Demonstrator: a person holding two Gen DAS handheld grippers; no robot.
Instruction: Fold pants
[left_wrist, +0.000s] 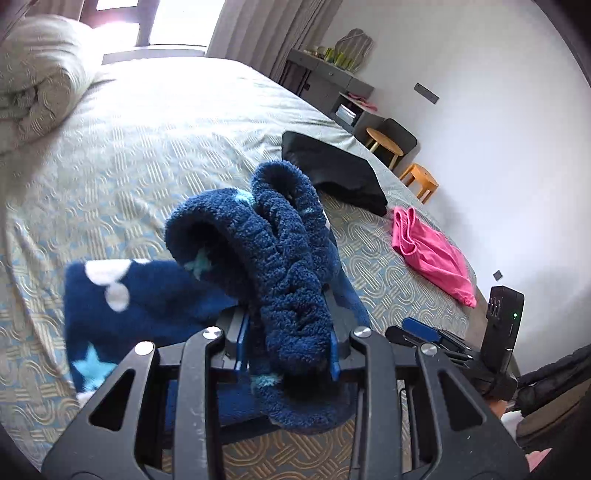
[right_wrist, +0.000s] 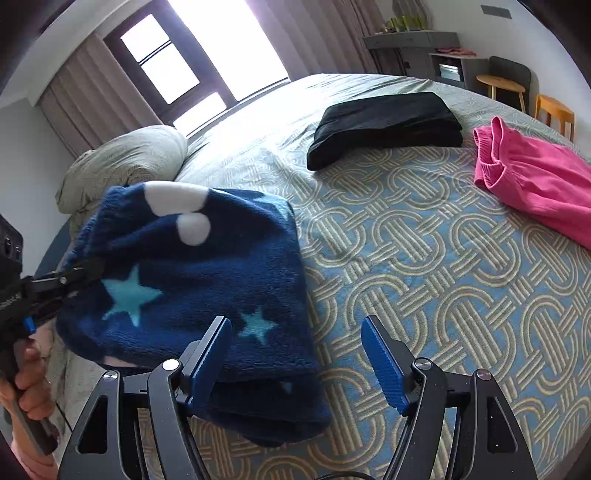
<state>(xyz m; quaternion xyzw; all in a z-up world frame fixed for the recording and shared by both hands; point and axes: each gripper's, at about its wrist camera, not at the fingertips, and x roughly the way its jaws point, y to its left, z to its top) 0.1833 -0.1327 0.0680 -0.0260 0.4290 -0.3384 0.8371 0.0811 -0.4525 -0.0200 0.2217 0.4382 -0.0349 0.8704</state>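
Note:
The navy fleece pants (right_wrist: 192, 280) with light blue stars and white spots are partly lifted off the patterned bedspread (right_wrist: 424, 258). My left gripper (left_wrist: 288, 328) is shut on their bunched elastic waistband (left_wrist: 280, 258), which stands up between the blue pads. In the right wrist view the left gripper (right_wrist: 74, 277) bites the pants' left edge, a hand below it on its handle. My right gripper (right_wrist: 295, 354) hangs open over the pants' near right corner; its left pad (right_wrist: 210, 358) overlaps the fabric without pinching it. In the left wrist view the right gripper (left_wrist: 432, 332) sits low at the right.
A folded black garment (right_wrist: 384, 125) and loose pink pants (right_wrist: 535, 181) lie farther back on the bed. A rolled quilt (right_wrist: 125, 158) sits at the head near the window. Wooden stools (right_wrist: 554, 110) and a grey cabinet (right_wrist: 417, 40) stand by the wall.

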